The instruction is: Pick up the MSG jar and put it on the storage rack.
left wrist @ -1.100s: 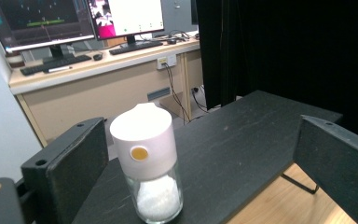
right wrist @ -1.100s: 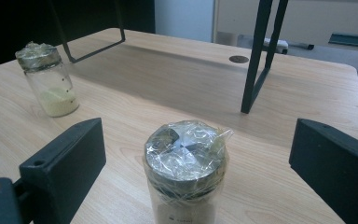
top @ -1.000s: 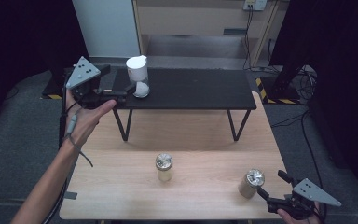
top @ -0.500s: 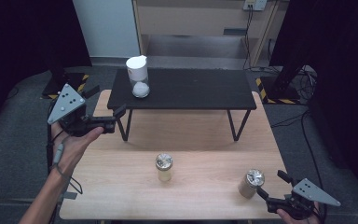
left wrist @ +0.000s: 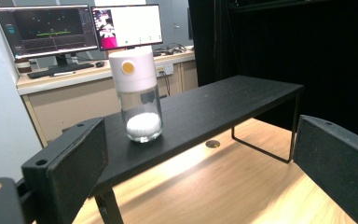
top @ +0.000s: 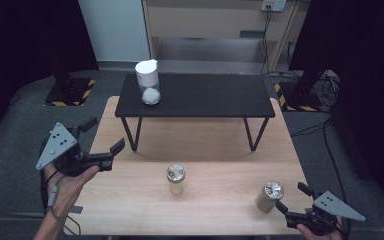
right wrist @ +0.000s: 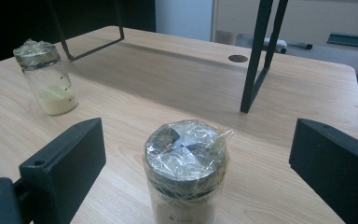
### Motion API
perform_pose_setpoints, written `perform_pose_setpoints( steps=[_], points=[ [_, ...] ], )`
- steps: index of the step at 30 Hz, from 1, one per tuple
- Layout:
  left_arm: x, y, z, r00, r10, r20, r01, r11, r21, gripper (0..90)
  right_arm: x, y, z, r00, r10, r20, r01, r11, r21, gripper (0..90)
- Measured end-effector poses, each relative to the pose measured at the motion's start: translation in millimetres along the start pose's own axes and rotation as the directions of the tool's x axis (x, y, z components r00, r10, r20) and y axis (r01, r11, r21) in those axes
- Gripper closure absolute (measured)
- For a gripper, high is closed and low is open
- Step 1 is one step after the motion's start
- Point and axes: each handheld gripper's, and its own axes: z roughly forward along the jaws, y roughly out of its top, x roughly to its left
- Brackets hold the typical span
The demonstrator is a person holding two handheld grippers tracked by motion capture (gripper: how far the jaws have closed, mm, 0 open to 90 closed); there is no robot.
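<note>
A white-capped glass jar [top: 148, 86] stands on the black raised shelf [top: 210, 96], two film-wrapped jars [top: 176, 179] [top: 269, 196] sit well apart on the wooden tabletop [top: 215, 140], and monitors [left wrist: 79, 28] glow behind.

No readable text shows; the monitors' [left wrist: 81, 28] screen content is too small.

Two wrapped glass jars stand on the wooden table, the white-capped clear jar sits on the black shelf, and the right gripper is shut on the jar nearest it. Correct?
Not quite. The right gripper is open, not shut: in the right gripper view its jaws stand wide apart either side of the film-wrapped glass jar without touching it. The rest holds: two wrapped jars on the wooden table, the white-capped clear jar on the black shelf.
</note>
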Motion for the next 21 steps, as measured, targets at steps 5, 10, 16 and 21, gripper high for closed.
perform_pose_setpoints(
  steps=[5,10,16,21],
  points=[
    [-3.2,-14.9,-9.2,0.9999,-0.013,0.003,0.013,0.9999,-0.004,2.3,0.1,0.2,0.1,1.0,-0.001,0.0,0.001,1.0,0.001,4.3],
    [-4.7,-28.8,-15.1,0.9994,-0.035,-0.003,0.035,0.9994,0.003,2.2,0.4,0.3,-0.1,1.0,-0.001,0.001,0.001,1.0,0.002,4.3],
    [-7.7,-45.9,-20.9,0.9993,-0.037,0.001,0.037,0.9992,0.015,2.2,0.1,0.3,0.2,1.0,-0.005,-0.002,0.005,1.0,0.002,4.3],
    [-9.2,-59.8,-25.5,0.999,-0.045,0.006,0.045,0.9987,0.024,2.2,0.3,0.3,0.4,1.0,-0.004,-0.001,0.004,1.0,0.002,4.3]
  ],
)
